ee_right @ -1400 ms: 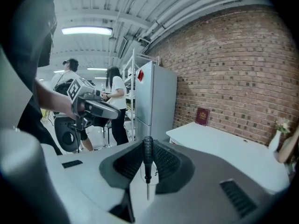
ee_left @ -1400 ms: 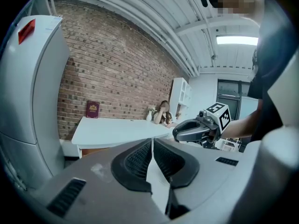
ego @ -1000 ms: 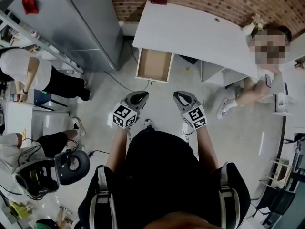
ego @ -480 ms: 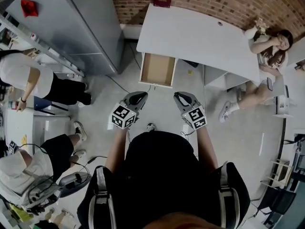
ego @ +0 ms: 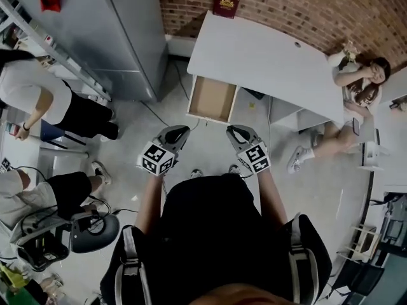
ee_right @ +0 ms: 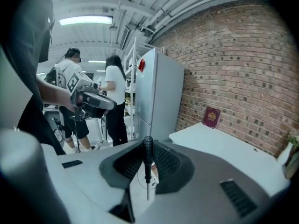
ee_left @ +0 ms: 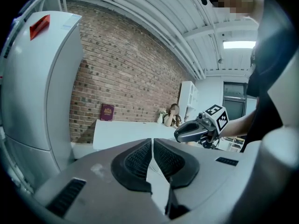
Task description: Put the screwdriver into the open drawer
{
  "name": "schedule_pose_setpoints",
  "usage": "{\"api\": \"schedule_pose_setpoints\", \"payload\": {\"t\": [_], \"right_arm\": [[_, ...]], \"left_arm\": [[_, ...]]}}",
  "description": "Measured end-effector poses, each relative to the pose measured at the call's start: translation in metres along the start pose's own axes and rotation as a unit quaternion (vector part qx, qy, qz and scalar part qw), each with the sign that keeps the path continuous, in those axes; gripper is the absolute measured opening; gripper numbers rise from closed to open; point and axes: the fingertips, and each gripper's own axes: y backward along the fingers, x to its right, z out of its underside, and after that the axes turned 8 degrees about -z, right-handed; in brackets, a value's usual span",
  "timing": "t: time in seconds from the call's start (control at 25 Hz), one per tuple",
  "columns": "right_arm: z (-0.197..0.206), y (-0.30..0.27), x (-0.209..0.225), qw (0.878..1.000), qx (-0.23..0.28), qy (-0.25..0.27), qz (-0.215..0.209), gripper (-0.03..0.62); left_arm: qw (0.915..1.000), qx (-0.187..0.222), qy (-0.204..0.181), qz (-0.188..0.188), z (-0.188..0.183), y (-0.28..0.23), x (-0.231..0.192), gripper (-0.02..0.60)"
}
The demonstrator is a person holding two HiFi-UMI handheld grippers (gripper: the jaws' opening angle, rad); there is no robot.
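Two grippers, one tool. The drawer (ego: 213,99) stands open ahead of both. We find the left gripper (ee_left: 153,146) closed and empty. The right gripper (ego: 236,132) clamps the screwdriver (ee_right: 147,155) between its pads. The long axis runs along the jaws, handle at the fingertips, blade toward the gripper's body. We judge it light and rigid, best held by the handle.

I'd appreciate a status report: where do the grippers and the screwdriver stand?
Left gripper shut, empty. Right gripper shut on screwdriver. Drawer open ahead, not yet reached. Nothing seen blocking it.
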Motion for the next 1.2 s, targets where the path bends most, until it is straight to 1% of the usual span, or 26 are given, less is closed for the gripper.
{"api": "schedule_pose_setpoints", "payload": {"t": [0.32, 0.6, 0.88, 1.08, 1.2], "right_arm": [[-0.025, -0.032, 0.001, 0.999, 0.0, 0.032, -0.038, 0.121], [-0.03, -0.055, 0.007, 0.997, -0.008, 0.046, -0.063, 0.121], [-0.031, -0.073, 0.026, 0.994, -0.014, 0.055, -0.095, 0.121], [-0.03, -0.087, 0.039, 0.991, -0.023, 0.059, -0.117, 0.121], [-0.025, -0.092, 0.05, 0.99, -0.029, 0.056, -0.126, 0.121]], "left_arm": [[0.9985, 0.01, 0.025, -0.047, 0.004, 0.019, -0.03, 0.023], [0.9964, 0.02, 0.04, -0.071, 0.007, 0.023, -0.047, 0.023], [0.993, 0.026, 0.051, -0.103, 0.003, 0.015, -0.058, 0.023], [0.9893, 0.021, 0.063, -0.13, 0.006, 0.015, -0.066, 0.023], [0.9877, 0.017, 0.067, -0.14, 0.005, 0.01, -0.069, 0.023]]}}
